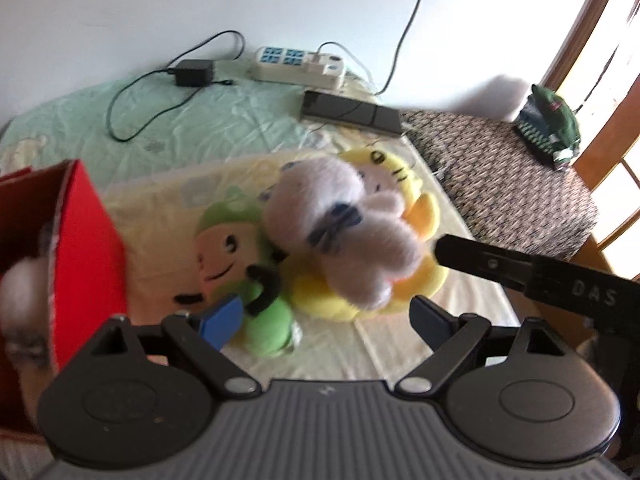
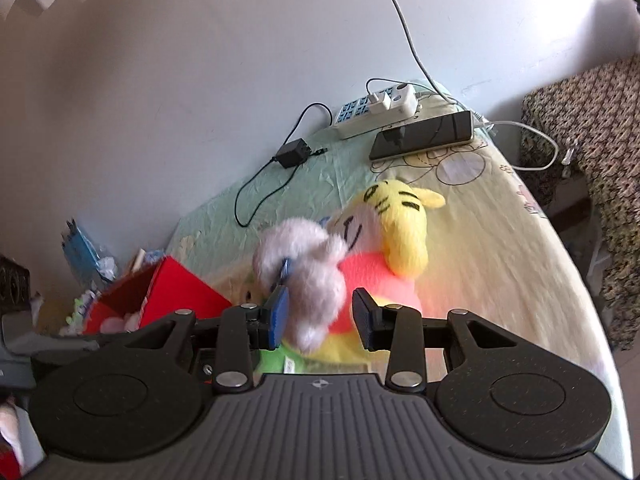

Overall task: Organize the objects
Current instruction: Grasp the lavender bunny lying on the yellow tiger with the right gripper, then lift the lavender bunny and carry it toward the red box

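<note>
Landmark: open red cardboard box [image 2: 160, 300], standing at the left end of the cloth-covered table [image 2: 500, 280].

Right of the box lies the plush pile: yellow tiger-faced plush toy [image 2: 400, 220], green-capped plush doll [image 1: 236, 248] nearest the box.

Pale grey fluffy plush animal [image 2: 304, 276] hangs over the pile, long axis running away from the right gripper [image 2: 322, 316], whose fingers appear clamped on its near end. Box lies to its left, so carry goes leftward.

Left gripper [image 1: 326, 322]: fingers apart, empty, above the green doll, nearer the box.
</note>
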`<move>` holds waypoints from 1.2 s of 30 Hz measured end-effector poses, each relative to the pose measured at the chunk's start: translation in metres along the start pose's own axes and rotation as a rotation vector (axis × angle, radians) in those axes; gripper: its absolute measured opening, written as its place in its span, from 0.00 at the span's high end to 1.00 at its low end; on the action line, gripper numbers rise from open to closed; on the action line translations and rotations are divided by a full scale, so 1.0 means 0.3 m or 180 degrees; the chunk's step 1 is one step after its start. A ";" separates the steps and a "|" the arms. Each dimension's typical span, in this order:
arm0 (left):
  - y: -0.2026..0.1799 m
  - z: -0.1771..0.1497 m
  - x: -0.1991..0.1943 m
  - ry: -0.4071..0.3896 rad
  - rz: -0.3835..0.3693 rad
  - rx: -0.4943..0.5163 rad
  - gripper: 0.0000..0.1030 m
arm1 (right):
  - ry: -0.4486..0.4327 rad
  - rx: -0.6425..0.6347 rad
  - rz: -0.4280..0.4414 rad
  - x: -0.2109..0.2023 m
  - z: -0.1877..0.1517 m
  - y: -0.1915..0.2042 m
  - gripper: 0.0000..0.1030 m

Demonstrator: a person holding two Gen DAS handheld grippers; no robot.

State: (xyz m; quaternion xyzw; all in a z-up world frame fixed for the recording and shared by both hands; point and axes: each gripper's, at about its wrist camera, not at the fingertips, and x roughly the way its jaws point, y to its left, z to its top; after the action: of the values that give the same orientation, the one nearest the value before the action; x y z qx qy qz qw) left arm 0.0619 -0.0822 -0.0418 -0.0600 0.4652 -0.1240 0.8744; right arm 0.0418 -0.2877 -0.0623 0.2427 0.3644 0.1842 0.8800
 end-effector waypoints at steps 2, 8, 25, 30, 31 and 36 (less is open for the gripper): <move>0.009 0.010 0.015 0.0004 -0.0109 -0.0069 0.12 | 0.0014 0.0118 0.0058 0.018 0.023 -0.019 0.63; 0.046 0.034 0.061 0.0012 -0.0393 -0.0310 0.15 | 0.0066 0.0264 0.0158 0.087 0.070 -0.047 0.64; 0.061 0.073 0.195 0.0076 -0.0537 -0.0219 0.15 | 0.0526 0.0620 0.0493 0.251 0.070 -0.106 0.66; 0.049 0.073 0.207 0.0094 -0.0504 -0.0112 0.19 | 0.0593 0.0722 0.0596 0.256 0.058 -0.115 0.70; 0.047 0.072 0.205 0.0090 -0.0502 -0.0099 0.19 | 0.0606 0.0723 0.0613 0.255 0.056 -0.116 0.70; 0.037 0.059 0.179 0.0066 -0.0539 -0.0039 0.25 | 0.0632 0.0674 0.0652 0.235 0.046 -0.104 0.71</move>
State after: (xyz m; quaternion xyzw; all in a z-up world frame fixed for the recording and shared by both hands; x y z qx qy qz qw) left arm 0.1071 -0.0864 -0.0773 -0.1032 0.4681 -0.1952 0.8556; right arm 0.1034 -0.2820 -0.1102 0.3505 0.4403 0.2565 0.7858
